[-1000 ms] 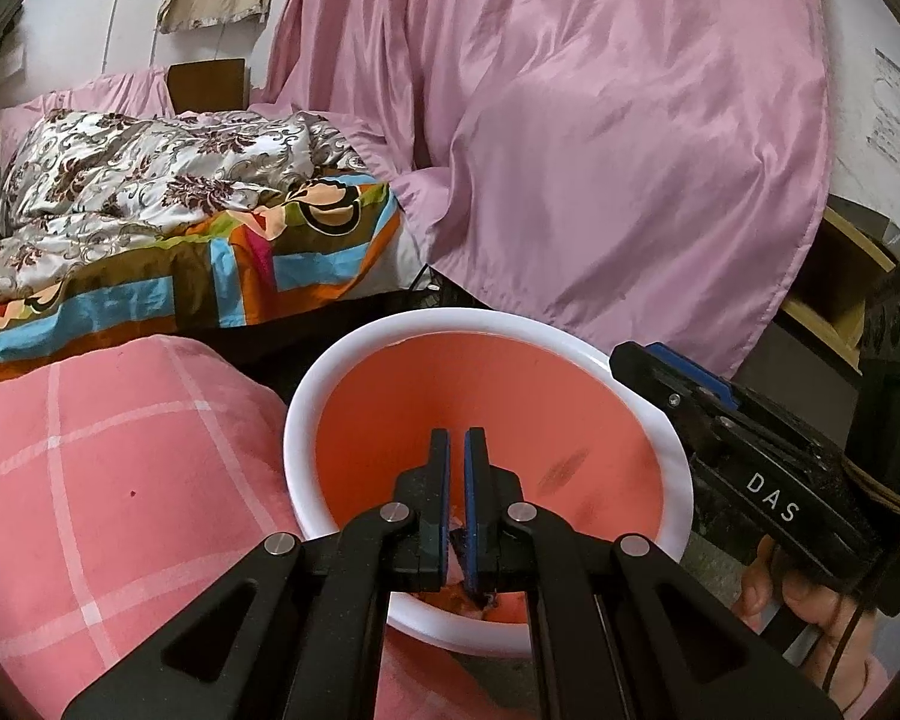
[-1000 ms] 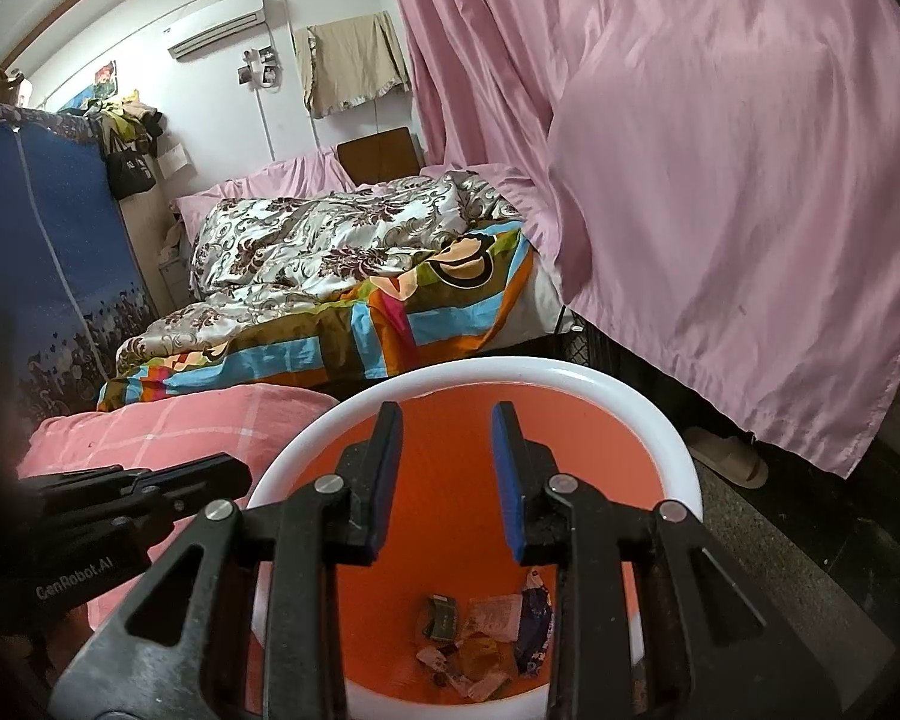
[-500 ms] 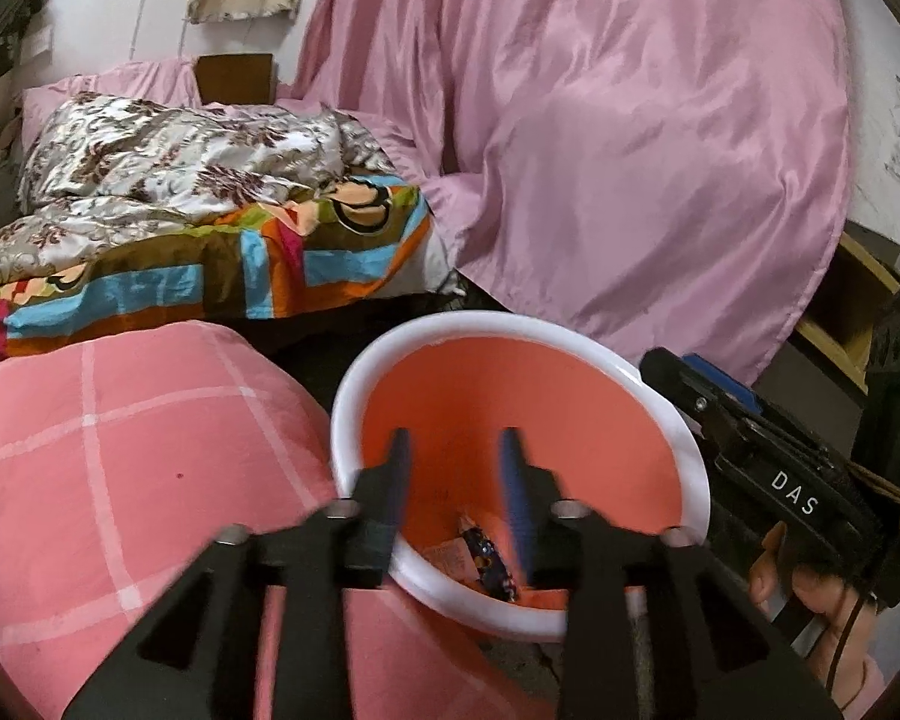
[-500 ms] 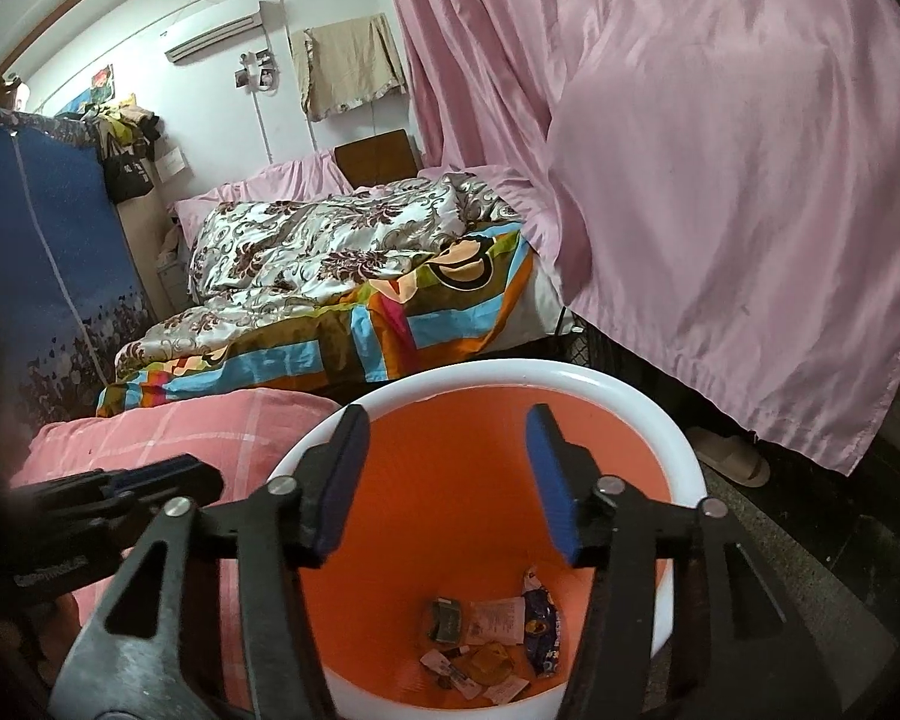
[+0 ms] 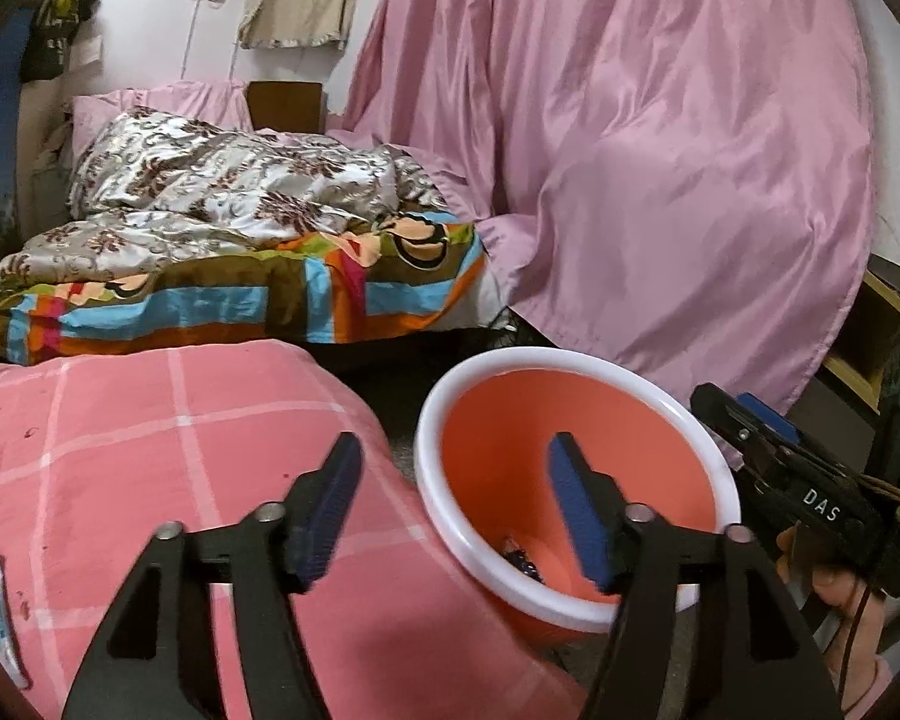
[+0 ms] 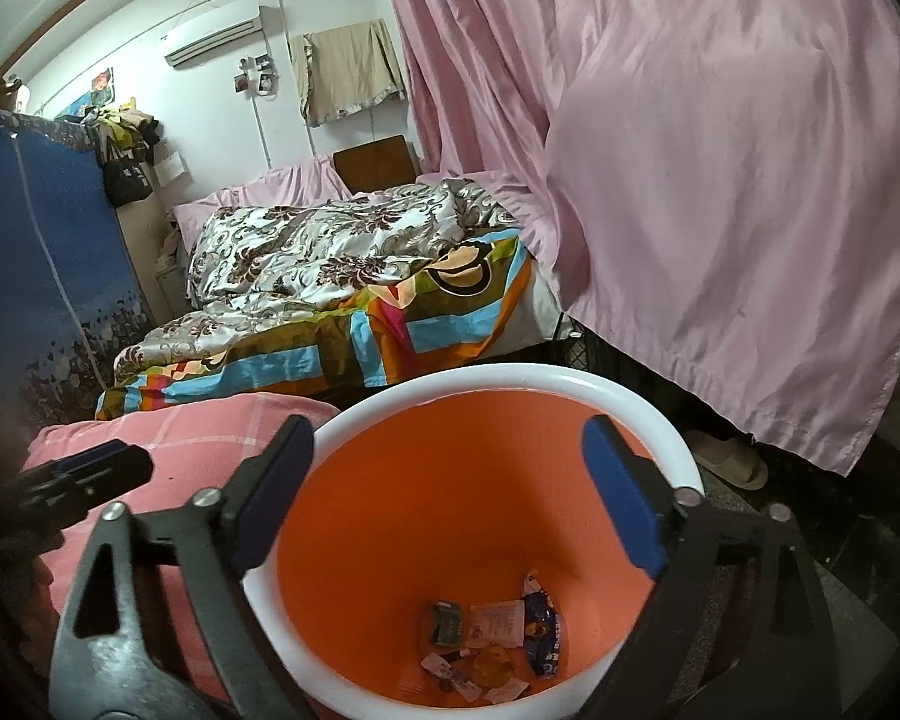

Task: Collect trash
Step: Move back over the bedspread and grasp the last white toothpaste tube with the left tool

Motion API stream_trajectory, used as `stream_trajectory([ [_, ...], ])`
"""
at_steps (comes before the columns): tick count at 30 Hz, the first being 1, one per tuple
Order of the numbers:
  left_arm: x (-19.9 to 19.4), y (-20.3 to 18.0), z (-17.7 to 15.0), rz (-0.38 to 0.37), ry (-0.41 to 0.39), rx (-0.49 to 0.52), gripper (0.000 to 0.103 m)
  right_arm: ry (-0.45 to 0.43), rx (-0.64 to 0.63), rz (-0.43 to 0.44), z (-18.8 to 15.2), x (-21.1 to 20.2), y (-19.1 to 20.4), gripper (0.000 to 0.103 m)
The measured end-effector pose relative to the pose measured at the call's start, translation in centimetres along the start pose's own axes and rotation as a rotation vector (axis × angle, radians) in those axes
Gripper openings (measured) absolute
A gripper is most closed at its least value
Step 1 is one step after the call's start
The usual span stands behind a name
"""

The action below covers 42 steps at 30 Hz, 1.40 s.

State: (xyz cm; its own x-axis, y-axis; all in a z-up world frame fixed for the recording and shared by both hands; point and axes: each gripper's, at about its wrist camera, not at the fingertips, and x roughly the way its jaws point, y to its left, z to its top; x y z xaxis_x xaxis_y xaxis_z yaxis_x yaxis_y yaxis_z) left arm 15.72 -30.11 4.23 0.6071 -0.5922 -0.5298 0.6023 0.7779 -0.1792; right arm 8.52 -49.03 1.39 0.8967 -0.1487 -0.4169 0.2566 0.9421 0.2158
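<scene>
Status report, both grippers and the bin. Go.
Left gripper open, empty. Right gripper open, empty, over orange bin. Wrappers at its bottom. Nothing blocking.

You're in a lived-in bedroom: a bed (image 6: pixel 354 276) under a floral quilt (image 6: pixel 330 246), pink curtains (image 6: pixel 720 180), a wall air conditioner (image 6: pixel 213 36), and a slipper (image 6: pixel 729 461) on the floor.
</scene>
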Motion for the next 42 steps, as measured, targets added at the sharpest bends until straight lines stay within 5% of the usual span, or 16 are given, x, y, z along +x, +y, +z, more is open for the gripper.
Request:
stream_trajectory([
  [2, -0.9, 0.1, -0.2, 0.038, -0.044, -0.003, 0.092, -0.012, 0.002, -0.004, 0.0, -0.2, 0.2, 0.103],
  [3, -1.4, 0.2, -0.3, 0.057, -0.077, -0.004, 0.093, -0.019, 0.001, -0.004, 0.1, -0.3, 0.3, 0.103],
  [16, -9.4, 3.0, -2.4, 0.288, -0.232, -0.046, 0.094, -0.121, 0.001, 0.069, -0.4, -2.6, 4.4, 0.103],
  [26, -14.1, 7.8, -5.6, 0.451, -0.178, -0.111, 0.094, -0.112, -0.036, 0.192, -1.2, -2.8, 9.3, 0.103],
  [34, -14.3, 11.1, -7.7, 0.469, -0.068, -0.19, 0.094, -0.029, -0.176, 0.26, -3.9, -2.1, 14.1, 0.103],
  [36, -14.1, 11.9, -8.1, 0.455, -0.042, -0.213, 0.089, -0.014, -0.2, 0.265, -4.5, -1.8, 14.8, 0.103],
  [42, -12.0, 14.1, -8.7, 0.399, 0.09, -0.297, 0.036, 0.034, -0.24, 0.278, -5.6, -1.0, 16.2, 0.103],
])
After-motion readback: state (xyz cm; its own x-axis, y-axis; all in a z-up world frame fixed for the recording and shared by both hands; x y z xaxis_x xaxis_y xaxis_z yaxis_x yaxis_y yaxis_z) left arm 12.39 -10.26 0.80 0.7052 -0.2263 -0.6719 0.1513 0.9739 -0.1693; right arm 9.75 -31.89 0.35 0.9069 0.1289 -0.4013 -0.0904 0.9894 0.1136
